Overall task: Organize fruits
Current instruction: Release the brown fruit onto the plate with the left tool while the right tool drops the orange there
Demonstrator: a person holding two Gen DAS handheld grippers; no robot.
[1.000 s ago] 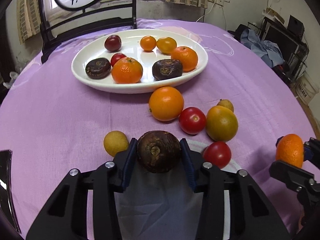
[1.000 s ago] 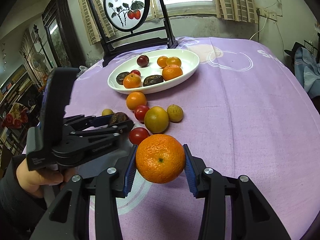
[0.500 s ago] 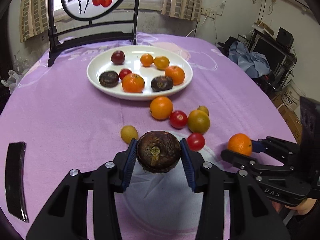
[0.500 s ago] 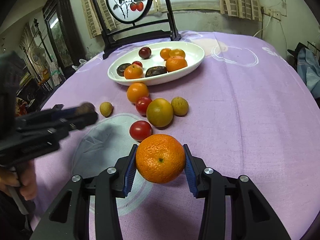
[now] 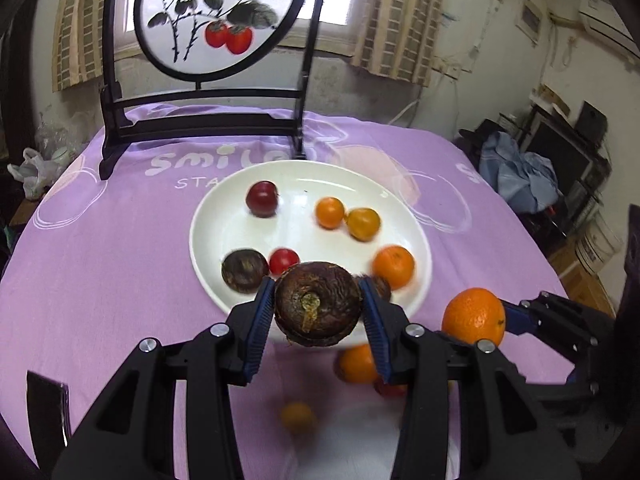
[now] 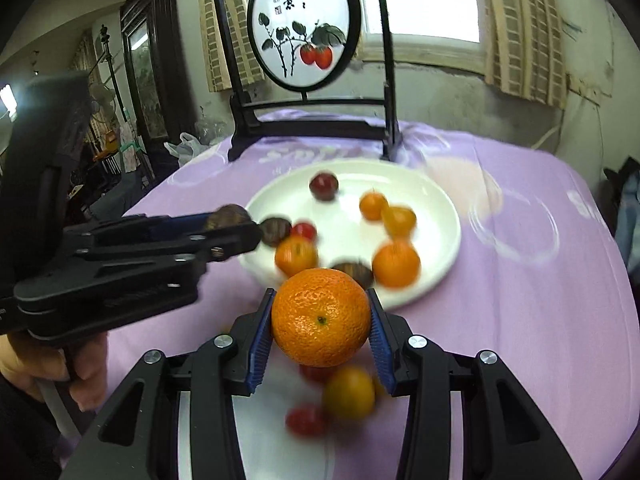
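My left tongs (image 5: 318,312) clamp a dark brown, rough-skinned fruit (image 5: 317,305) between their blue pads, held in the air above the near rim of the white plate (image 5: 224,208). My right tongs (image 6: 320,330) grip a mandarin (image 6: 320,317) the same way, just short of the plate on its right side; in the left view that mandarin (image 5: 474,316) shows beside the plate's edge. Below both tongs, blurred loose fruit lies on the purple-clothed worktop (image 5: 100,264): an orange (image 5: 356,364), a small yellow fruit (image 5: 296,418), a red tomato (image 6: 305,420). Farther on, the plate carries a dark red plum (image 5: 262,199), two small orange fruits, a mandarin, a tomato and another brown fruit (image 5: 244,270). Beyond it stands a black-framed round screen (image 5: 216,20) painted with persimmons.
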